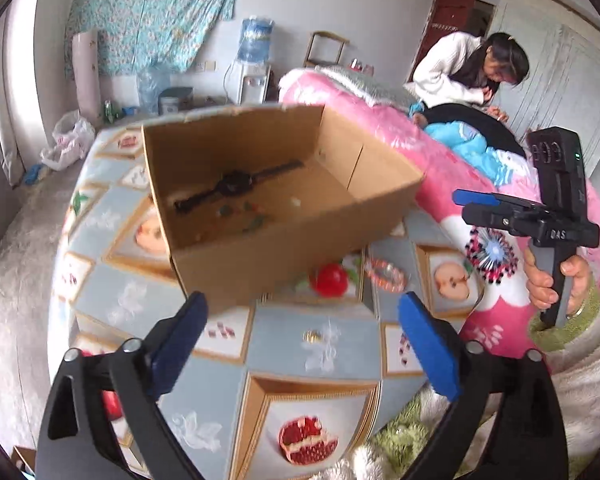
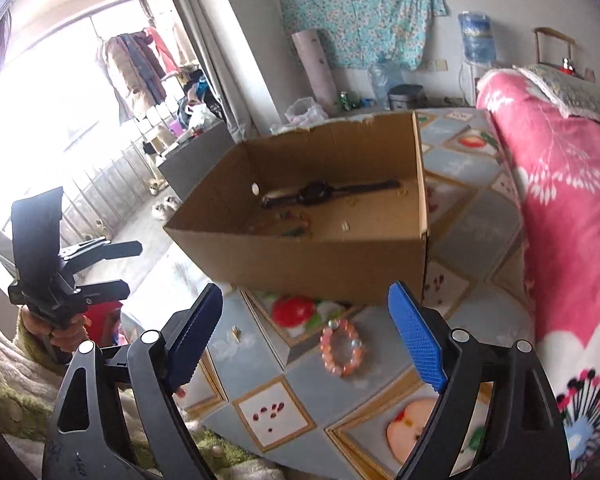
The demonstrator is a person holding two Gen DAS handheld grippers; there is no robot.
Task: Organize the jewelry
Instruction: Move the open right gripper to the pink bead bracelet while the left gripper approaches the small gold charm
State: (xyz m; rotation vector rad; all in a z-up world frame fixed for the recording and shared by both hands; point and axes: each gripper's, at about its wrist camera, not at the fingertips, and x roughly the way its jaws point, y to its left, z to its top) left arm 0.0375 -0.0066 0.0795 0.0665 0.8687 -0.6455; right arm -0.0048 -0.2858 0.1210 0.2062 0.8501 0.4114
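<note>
Lying on patterned table (image 2: pixel 480 236) just beside cardboard box (image 2: pixel 320 264) near wall: pink bead bracelet (image 2: pixel 342 347). Light, floppy, beads slippery; pinch across one side. Left gripper (image 1: pixel 300 344), right gripper (image 2: pixel 306 334) both spread wide, empty.

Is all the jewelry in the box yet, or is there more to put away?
Not yet. Done: a black watch and some small bits lie in the box. In hand: nothing; the left gripper and right gripper both have open, empty jaws. Left: the pink bead bracelet and a small gold piece sit on the table.
</note>
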